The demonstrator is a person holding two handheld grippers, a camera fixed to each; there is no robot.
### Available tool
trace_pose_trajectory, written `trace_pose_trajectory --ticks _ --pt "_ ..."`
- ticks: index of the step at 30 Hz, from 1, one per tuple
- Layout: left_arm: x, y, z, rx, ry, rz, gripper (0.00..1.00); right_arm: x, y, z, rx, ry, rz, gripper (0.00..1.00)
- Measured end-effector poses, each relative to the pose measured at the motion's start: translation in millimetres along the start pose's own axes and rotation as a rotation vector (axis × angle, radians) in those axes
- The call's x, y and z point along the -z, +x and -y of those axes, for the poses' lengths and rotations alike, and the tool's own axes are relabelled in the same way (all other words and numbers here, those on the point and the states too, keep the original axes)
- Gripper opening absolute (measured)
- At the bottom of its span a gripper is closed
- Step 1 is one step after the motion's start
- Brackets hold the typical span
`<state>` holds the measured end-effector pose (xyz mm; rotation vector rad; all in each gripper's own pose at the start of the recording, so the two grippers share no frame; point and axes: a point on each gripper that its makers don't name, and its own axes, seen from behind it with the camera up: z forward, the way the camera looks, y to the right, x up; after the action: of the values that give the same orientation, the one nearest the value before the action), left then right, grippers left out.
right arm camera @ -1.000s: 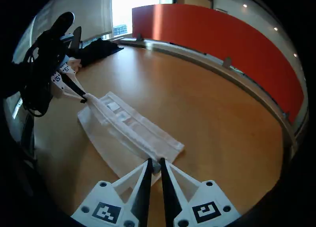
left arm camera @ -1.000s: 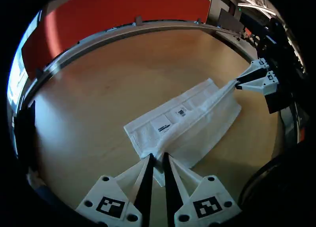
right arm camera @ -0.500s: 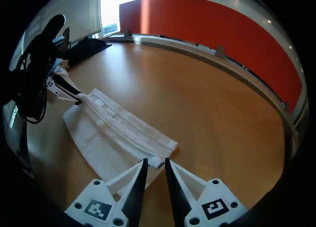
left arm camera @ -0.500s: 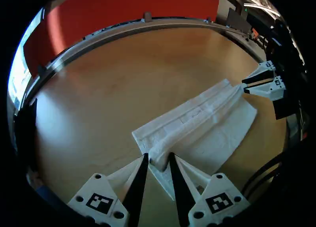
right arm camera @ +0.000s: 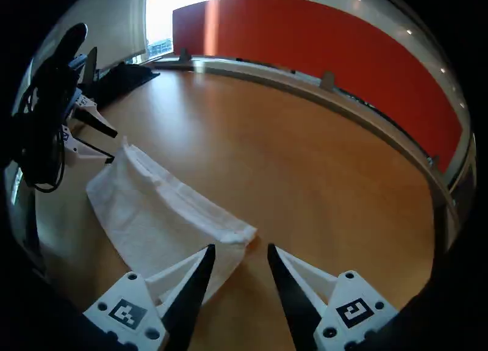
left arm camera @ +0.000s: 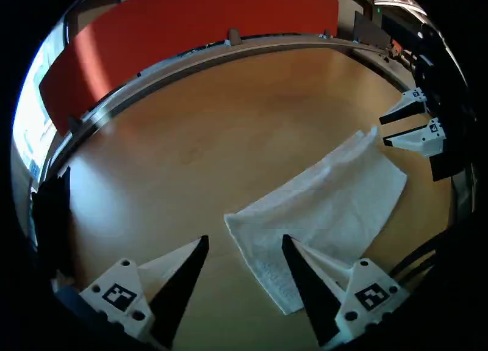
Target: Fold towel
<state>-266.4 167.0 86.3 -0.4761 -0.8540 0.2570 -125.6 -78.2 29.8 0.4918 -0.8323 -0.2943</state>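
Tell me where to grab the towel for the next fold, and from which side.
Grip the towel at a corner of the short end by the open left gripper. Come in low along the table from that end: the towel lies flat as a long strip, so probably only its edges offer a lip to pinch.

Left gripper view: the towel (left arm camera: 323, 204) has its near corner behind the right finger of the left gripper (left arm camera: 244, 238), so that edge is hidden. At far right the right gripper (left arm camera: 383, 131) is clear at the finger ends; its body merges into a dark mass cut by the edge. A dark shape (left arm camera: 49, 217) at the left edge is cut off and can't be identified. Right gripper view: the towel's near edge runs behind the right gripper's left finger. A dark object (right arm camera: 125, 76) on the far left of the table (right arm camera: 305, 168) is too dark to identify. The layers under the towel's top sheet can't be counted.
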Motion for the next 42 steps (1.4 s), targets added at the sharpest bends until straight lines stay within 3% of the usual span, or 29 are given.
trace_pose_trajectory --ticks 3,6,21,32,42 --pt "5.1 0.3 -0.3 0.011 -0.003 -0.007 0.95 3.7 1.4 -0.9 -0.014 -0.009 -0.009 0.88" --pt "11.4 -1.2 -3.8 0.028 -0.016 -0.015 0.95 9.3 1.6 -0.1 -0.029 -0.016 -0.018 0.96" --pt "49.6 -29.1 -19.9 0.079 -0.014 -0.021 0.95 51.9 -10.8 22.2 -0.079 -0.016 -0.050 0.96" --pt "79.7 -61.1 -43.9 0.113 -0.023 -0.017 0.95 87.8 -35.6 41.5 -0.080 -0.029 -0.052 0.96" --pt "92.6 -78.5 -45.9 0.159 0.004 -0.022 0.95 92.4 -45.4 42.2 -0.070 -0.018 -0.045 0.96"
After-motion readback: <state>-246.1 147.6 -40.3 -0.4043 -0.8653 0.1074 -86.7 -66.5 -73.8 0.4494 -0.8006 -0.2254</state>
